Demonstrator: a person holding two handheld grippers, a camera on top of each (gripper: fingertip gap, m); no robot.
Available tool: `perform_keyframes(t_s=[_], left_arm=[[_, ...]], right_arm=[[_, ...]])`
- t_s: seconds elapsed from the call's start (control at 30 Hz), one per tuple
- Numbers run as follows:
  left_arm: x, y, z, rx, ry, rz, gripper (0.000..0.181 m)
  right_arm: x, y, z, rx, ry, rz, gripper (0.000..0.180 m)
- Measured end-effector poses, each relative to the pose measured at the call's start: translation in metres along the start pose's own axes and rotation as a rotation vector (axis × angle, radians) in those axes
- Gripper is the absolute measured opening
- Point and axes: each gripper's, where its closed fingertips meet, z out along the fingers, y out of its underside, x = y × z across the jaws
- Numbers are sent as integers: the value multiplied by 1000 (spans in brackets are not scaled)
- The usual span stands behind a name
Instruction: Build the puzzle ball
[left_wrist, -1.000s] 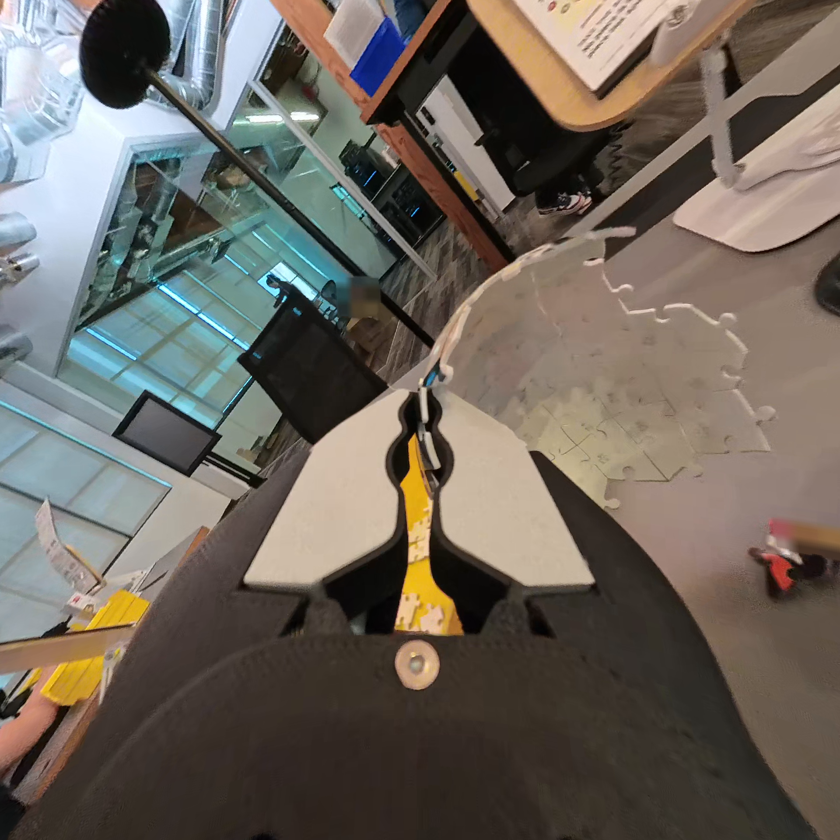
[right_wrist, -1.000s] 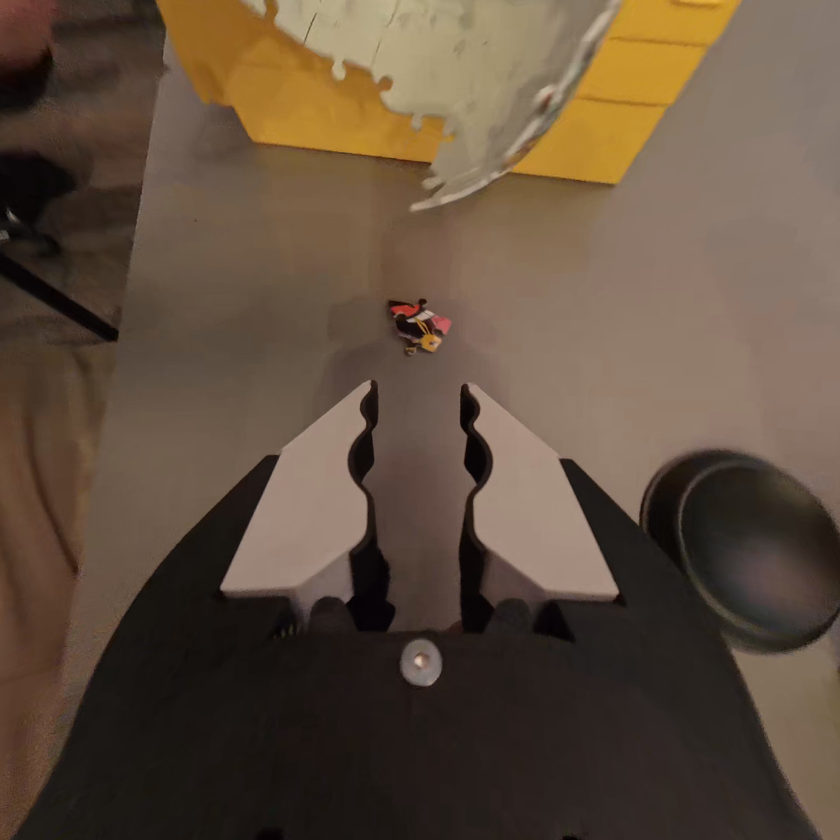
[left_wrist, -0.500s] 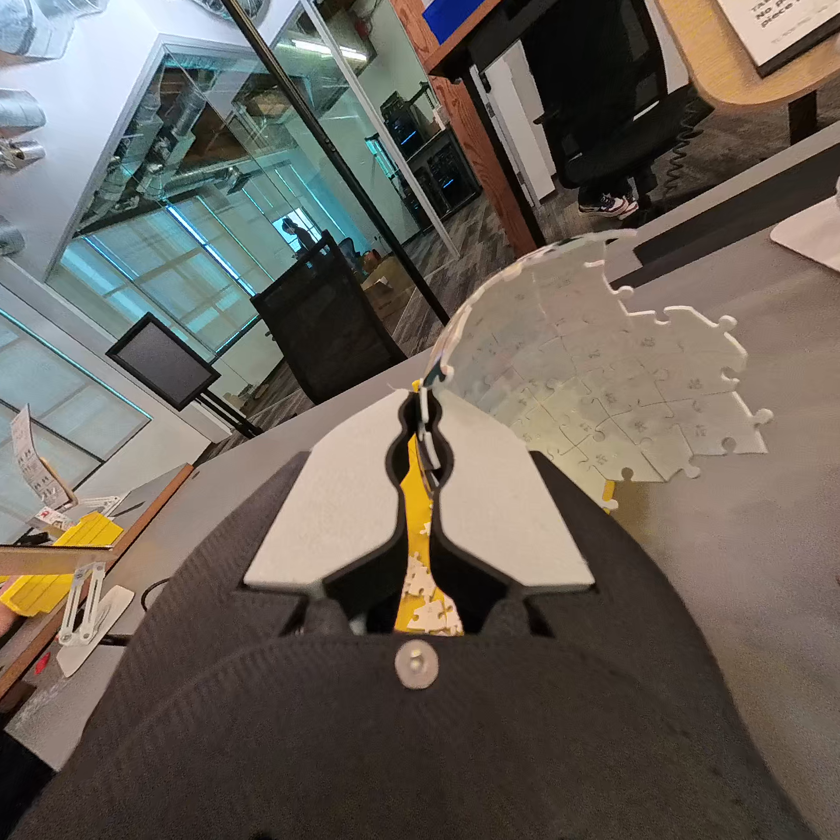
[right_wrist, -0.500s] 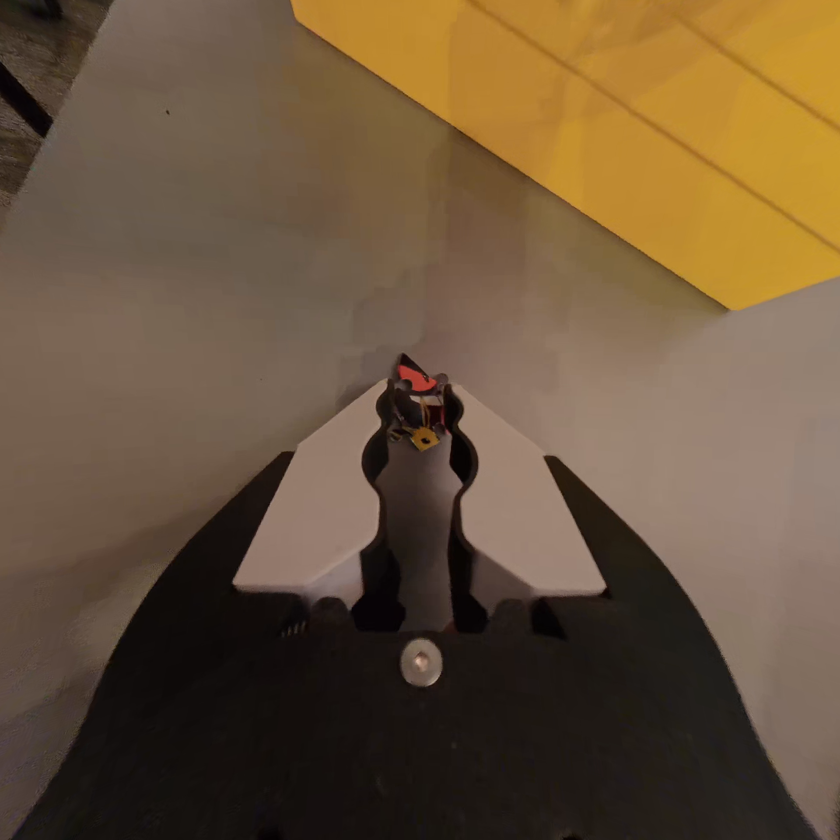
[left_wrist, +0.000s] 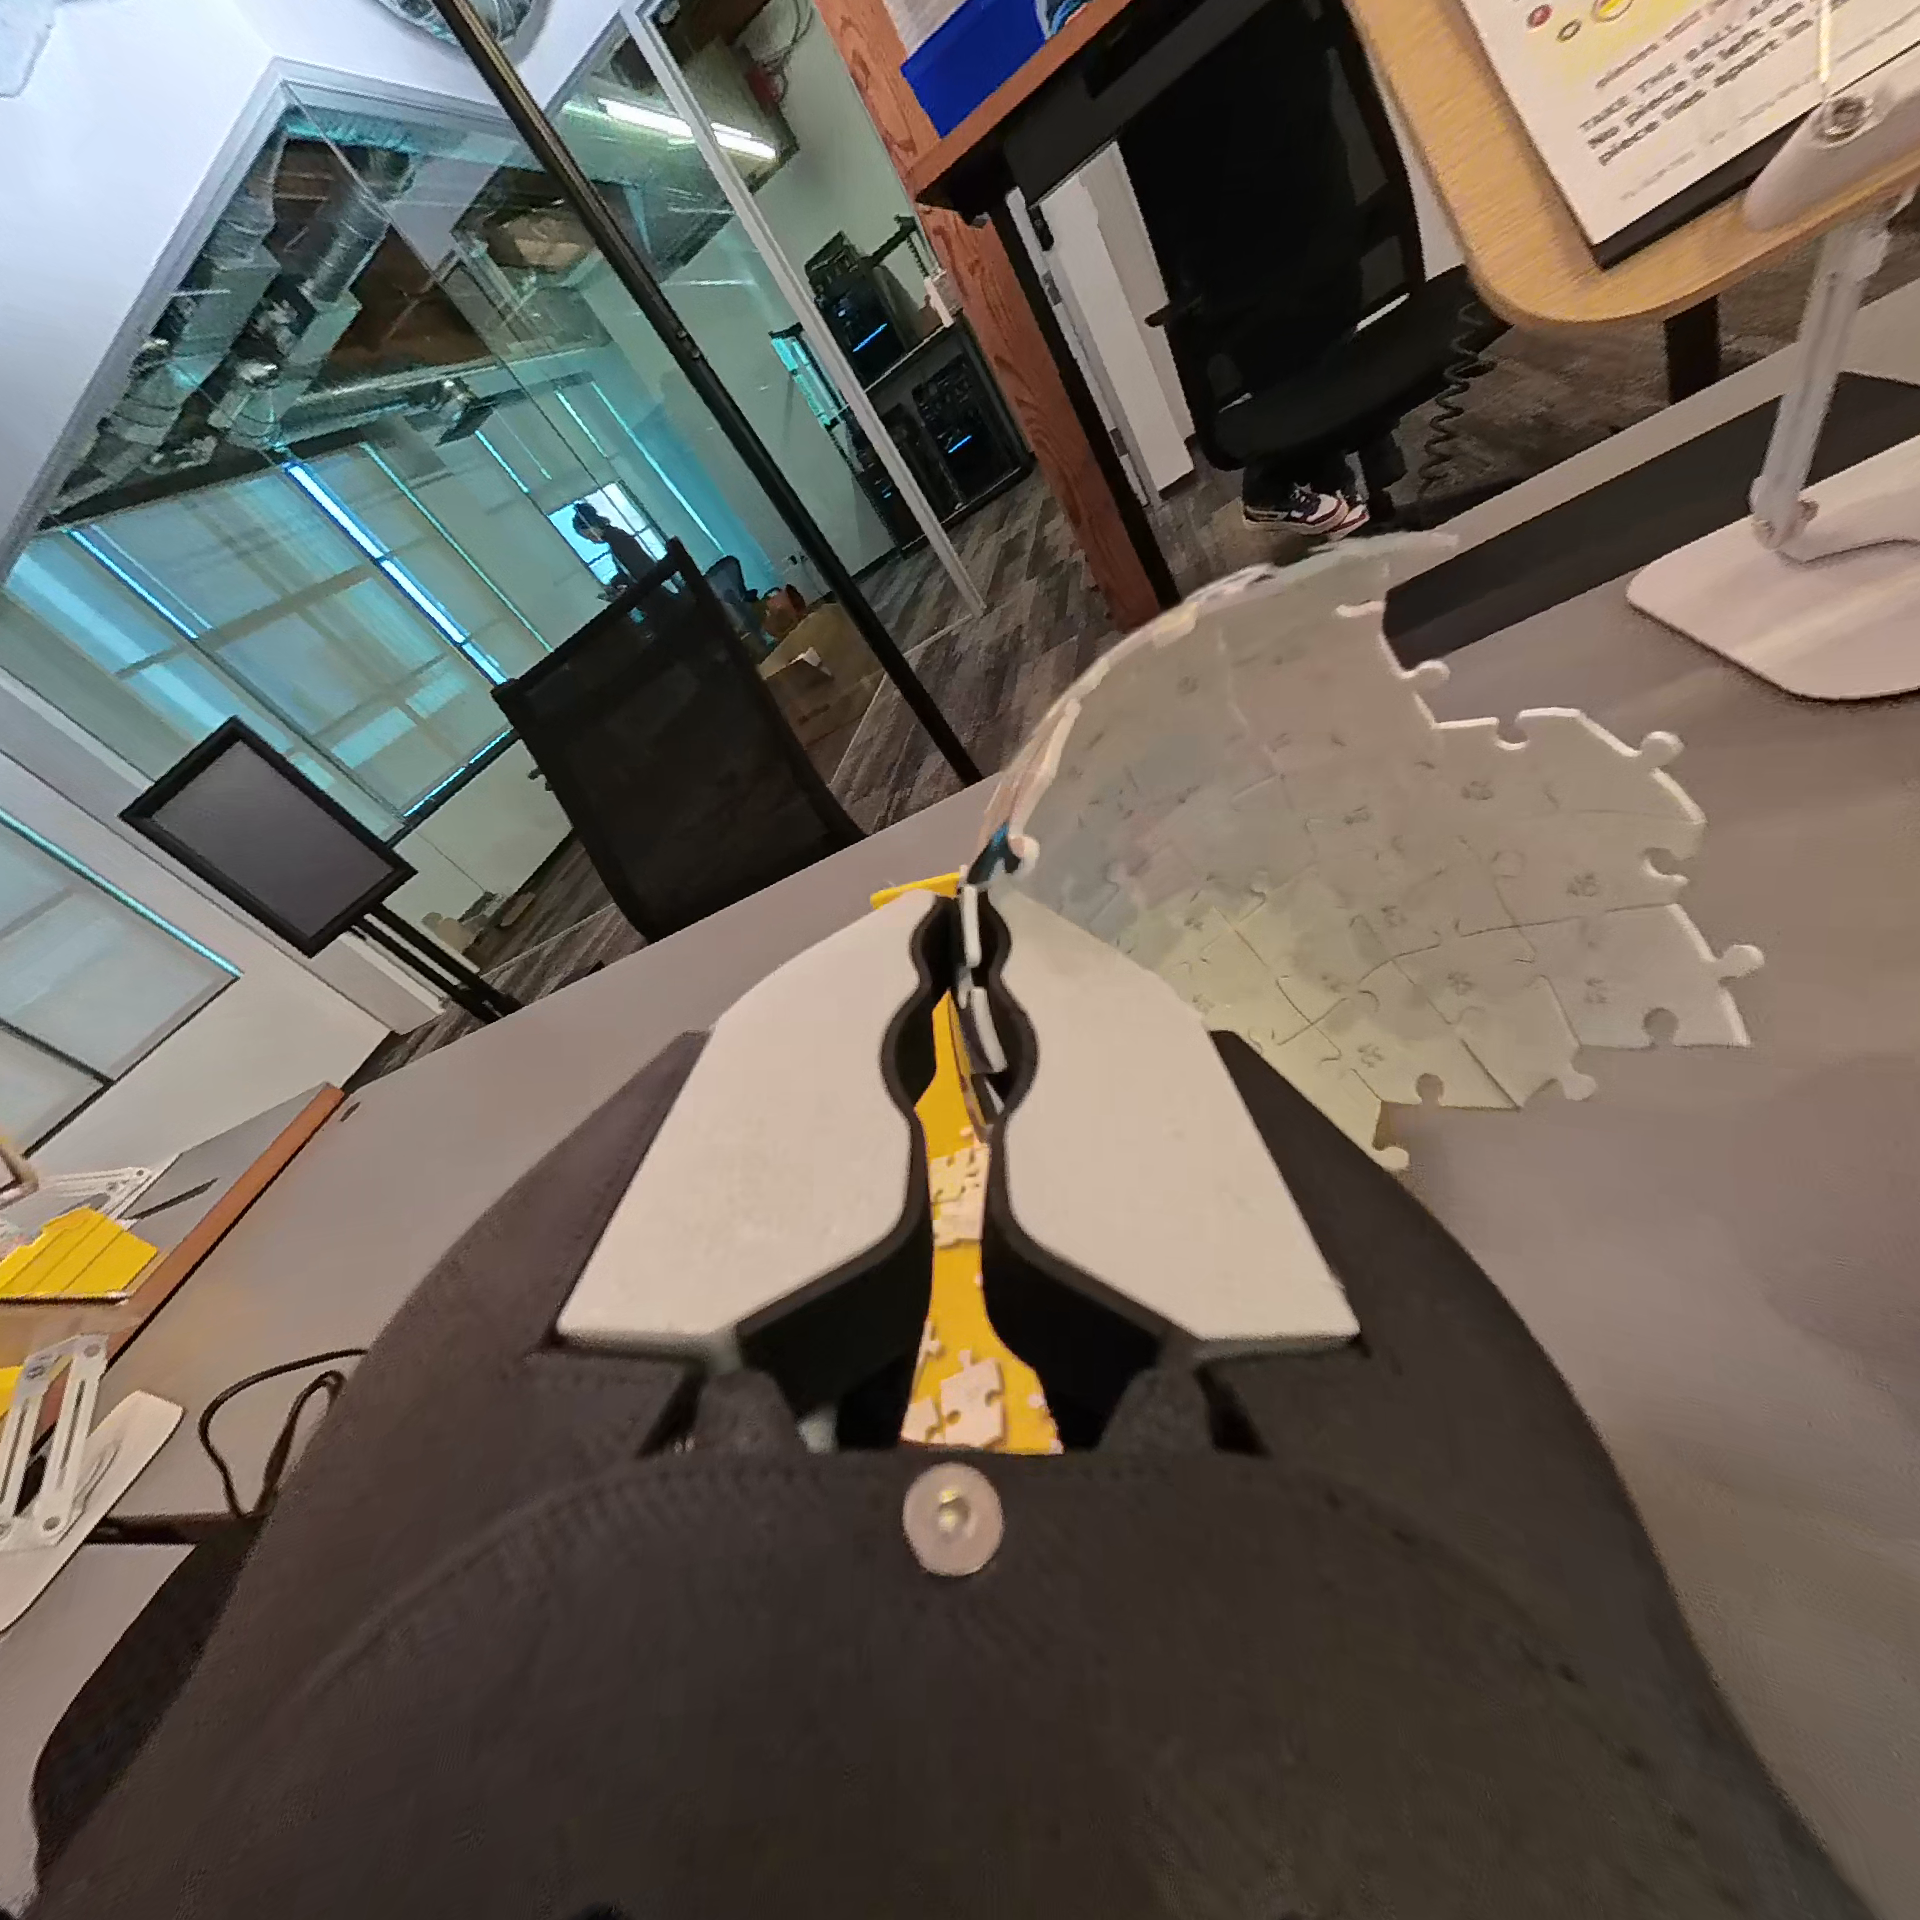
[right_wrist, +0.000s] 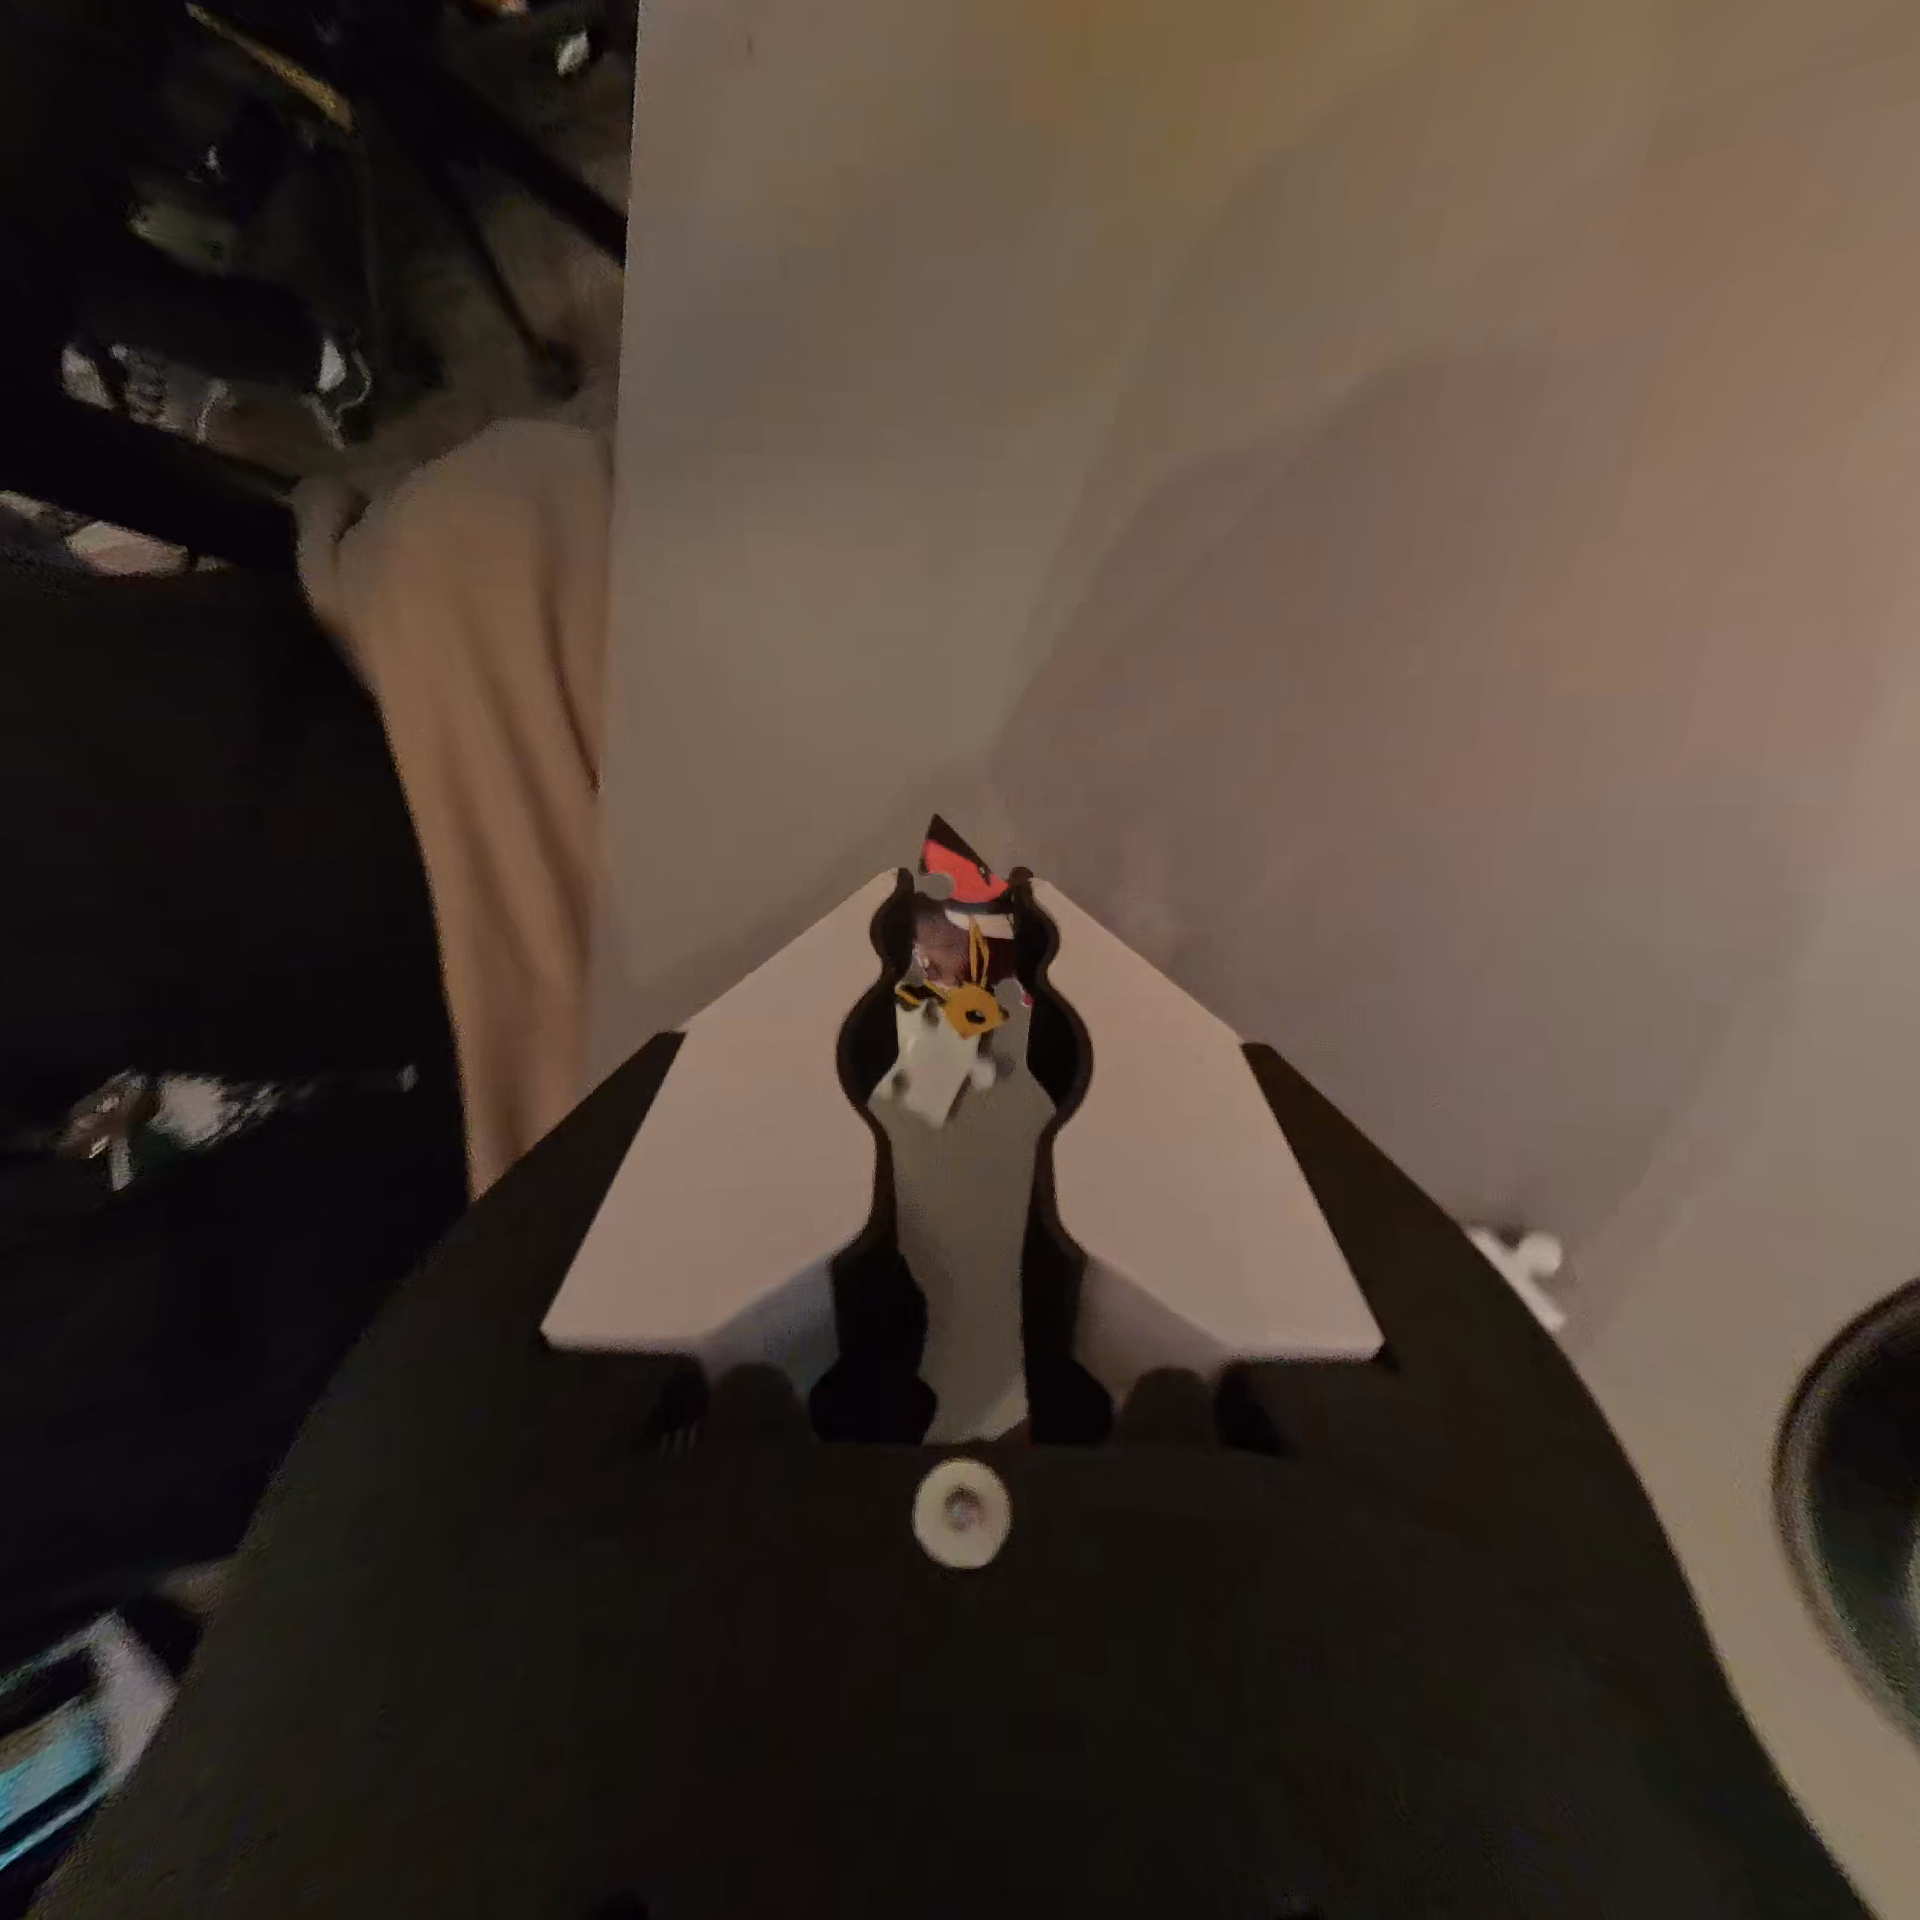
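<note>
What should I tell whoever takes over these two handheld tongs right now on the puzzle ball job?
Left tongs: shut on the rim of the pale, curved, partly assembled puzzle-ball shell, holding it over the grey table.
Right tongs: shut on one small red, black and yellow printed puzzle piece, above the table's near edge.
Loose white pieces lie on a yellow surface below the left tongs.
Done: roughly half a shell joined, next piece picked up.
Left: bring the piece to the shell's open jagged edge, seat it, then continue with the remaining pieces.
</note>
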Motion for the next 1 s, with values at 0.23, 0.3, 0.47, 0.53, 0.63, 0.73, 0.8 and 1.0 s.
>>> perform_keyframes(t_s=[0.23, 0.3, 0.47, 0.53, 0.63, 0.73, 0.8, 1.0], left_arm=[[19, -8, 2, 7, 50, -1, 3], [22, -9, 1, 6, 58, -2, 3], [24, -9, 2, 8, 71, -15, 3], [24, -9, 3, 7, 78, -21, 3], [25, -7, 4, 6, 84, -26, 3], [27, -5, 5, 3, 96, -37, 3], [29, -5, 5, 3, 98, -29, 3], [28, -6, 4, 7, 97, -27, 3]], right_arm=[[13, 11, 0, -189, -113, 123, 18], [26, 3, -3, -175, -46, 108, 22], [49, -11, -15, -70, 172, 58, 19], [45, -13, -21, -16, 208, 7, 22], [38, 0, -21, -38, 307, -171, 37], [43, 11, -12, -61, 345, -268, 40], [43, 8, -8, -18, 338, -313, 32], [41, -1, -13, 69, 334, -293, 0]])
